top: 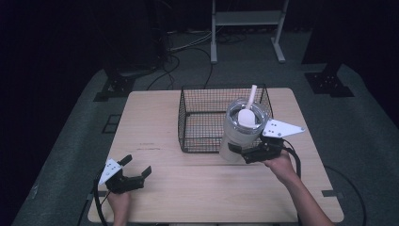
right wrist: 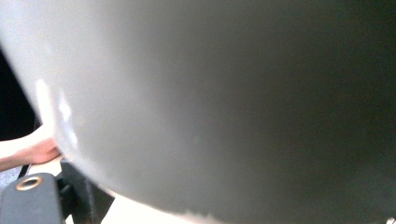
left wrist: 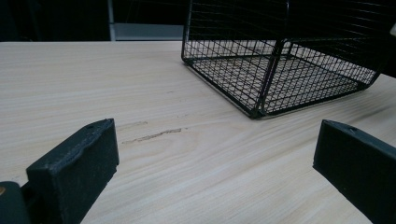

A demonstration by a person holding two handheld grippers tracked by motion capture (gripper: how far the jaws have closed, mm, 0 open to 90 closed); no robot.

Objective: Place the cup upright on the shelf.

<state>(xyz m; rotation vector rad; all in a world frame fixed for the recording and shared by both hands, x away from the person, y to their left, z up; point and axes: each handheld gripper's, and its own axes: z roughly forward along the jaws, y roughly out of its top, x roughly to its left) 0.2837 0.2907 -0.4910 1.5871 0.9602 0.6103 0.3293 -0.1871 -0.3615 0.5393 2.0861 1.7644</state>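
My right gripper [top: 242,151] has the clear jar [top: 241,132] clamped and lifted at the wire basket's [top: 188,117] near corner, not yet inside, while my left gripper [top: 134,175] waits wide open.

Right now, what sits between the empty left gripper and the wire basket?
Nothing: in the left gripper view, only bare wooden table lies between the open left gripper and the basket. The high view agrees.
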